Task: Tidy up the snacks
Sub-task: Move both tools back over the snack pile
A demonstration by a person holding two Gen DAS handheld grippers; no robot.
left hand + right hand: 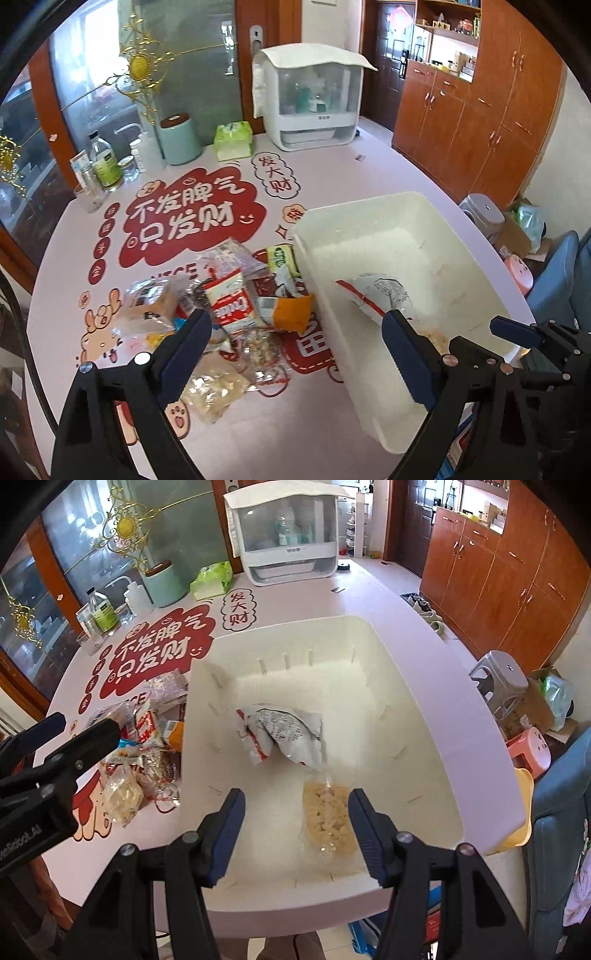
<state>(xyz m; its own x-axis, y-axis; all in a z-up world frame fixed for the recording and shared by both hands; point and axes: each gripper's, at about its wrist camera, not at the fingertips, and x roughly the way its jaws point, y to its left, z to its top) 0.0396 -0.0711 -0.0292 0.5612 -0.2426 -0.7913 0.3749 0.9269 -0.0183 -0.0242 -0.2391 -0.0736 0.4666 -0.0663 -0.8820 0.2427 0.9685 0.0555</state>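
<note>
A white plastic bin [424,716] [369,221] stands on the pink table. In it lie a white and red snack bag [284,738] [376,295] and a clear bag of pale puffs [327,818]. A pile of snack packets [229,310] [144,746] lies left of the bin. My left gripper [295,325] is open and empty, above the pile and the bin's left wall. My right gripper [295,805] is open and empty over the bin's near end, just above the puff bag.
At the table's far side stand a white appliance [310,99], a green tissue pack [234,140], a teal canister [181,138] and bottles [105,162]. Wooden cabinets [480,122], stools [502,679] and a blue chair [561,830] are on the right.
</note>
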